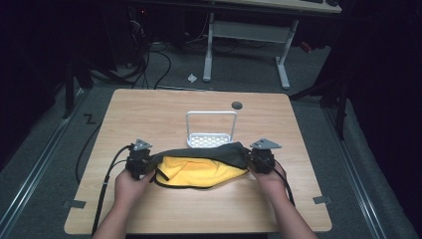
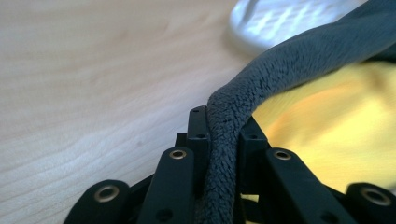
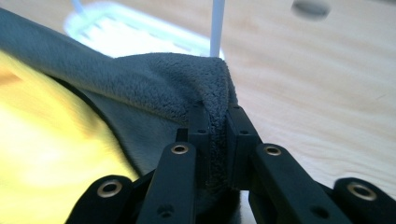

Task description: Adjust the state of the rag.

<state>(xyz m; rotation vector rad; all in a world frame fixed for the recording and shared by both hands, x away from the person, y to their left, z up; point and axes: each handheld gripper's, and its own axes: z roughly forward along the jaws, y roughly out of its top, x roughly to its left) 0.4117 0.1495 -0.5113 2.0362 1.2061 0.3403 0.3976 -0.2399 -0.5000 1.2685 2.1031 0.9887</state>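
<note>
A grey fleece cloth [image 1: 209, 152] with a yellow inner side [image 1: 199, 172] hangs stretched between 2 hand-held grippers near the front of the wooden surface [image 1: 149, 107]. The left gripper [image 1: 141, 160] pinches the cloth's left end: in the left gripper view its fingers [image 2: 198, 135] stand almost together with the grey edge [image 2: 224, 154] pressed between them, the yellow side [image 2: 327, 126] spreading to the right. The right gripper [image 1: 261, 158] holds the opposite end the same way; in the right gripper view its fingers [image 3: 198, 133] are clamped tight on a folded ridge of grey fleece [image 3: 217, 144], with yellow fabric [image 3: 46, 154] at the left. The grey edge runs taut from one gripper to the other, while the yellow part sags toward the person and rests on the surface. Just behind the cloth stands a small white perforated rack [image 1: 211, 134] with an upright loop handle, its front edge touching or partly covered by the cloth. A dark round grommet [image 1: 237, 105] sits farther back in the surface.
</note>
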